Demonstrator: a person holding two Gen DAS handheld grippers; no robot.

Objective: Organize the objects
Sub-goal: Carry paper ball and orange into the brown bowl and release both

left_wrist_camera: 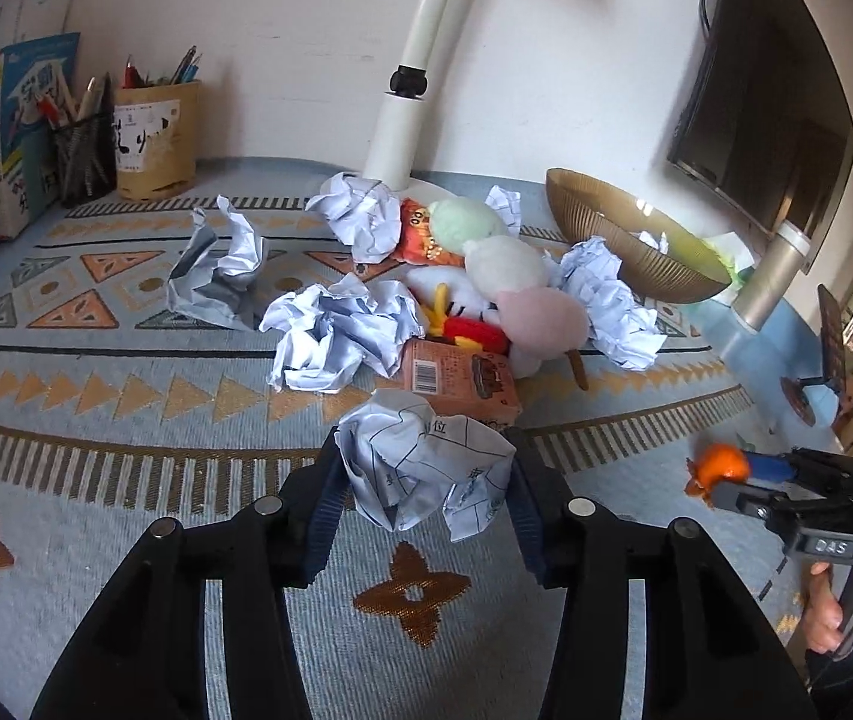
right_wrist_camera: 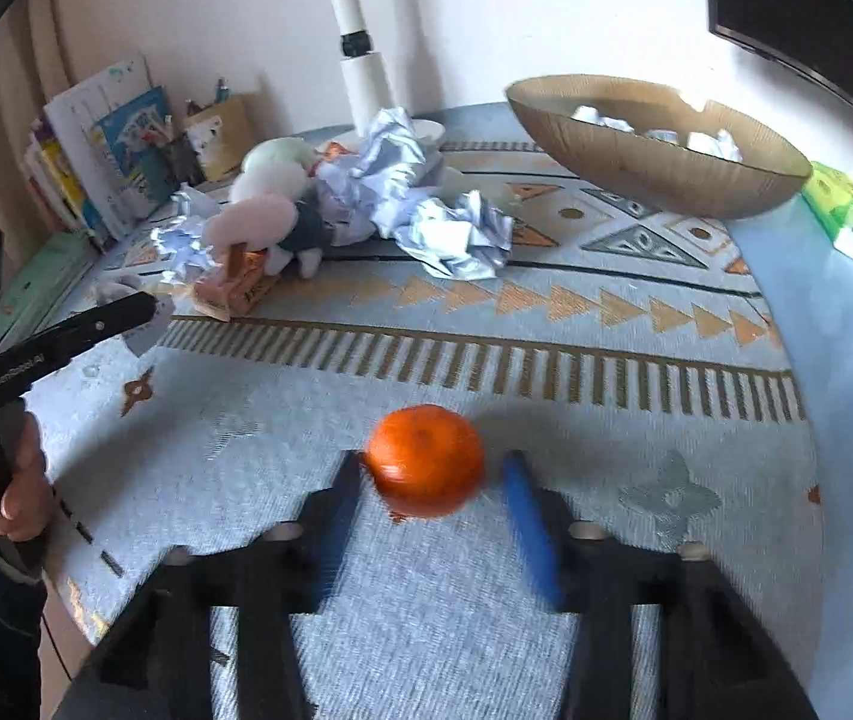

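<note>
A patterned blue cloth (left_wrist_camera: 126, 396) covers the table, its near half lying open and bare around both grippers while clutter crowds the far half. The cloth's right edge (right_wrist_camera: 774, 324) falls short of the tabletop, leaving a plain blue strip beside it. A dark monitor (left_wrist_camera: 768, 108) is cut off at the upper right, and a white lamp post (left_wrist_camera: 420, 66) runs out of the top of the frame. A ribbed brown bowl (right_wrist_camera: 654, 162) stands at the far right, holding pale crumpled pieces only partly visible over its rim. Stuffed toys (left_wrist_camera: 504, 276), a snack packet and a small carton (left_wrist_camera: 456, 378) lie heaped mid-table, half buried among crumpled paper balls (left_wrist_camera: 336, 336); what lies beneath cannot be made out. Books and pencil holders (left_wrist_camera: 153, 138) line the far left wall. The left gripper (left_wrist_camera: 426, 480) has its jaws partly closed on a crumpled paper ball (left_wrist_camera: 426, 462), printed with ruled lines, both pads pressing its sides. The right gripper (right_wrist_camera: 432, 480), blurred, has an orange tangerine (right_wrist_camera: 425, 459) between its blue pads; one pad touches it, the other stands just clear, so no grip can be confirmed.
</note>
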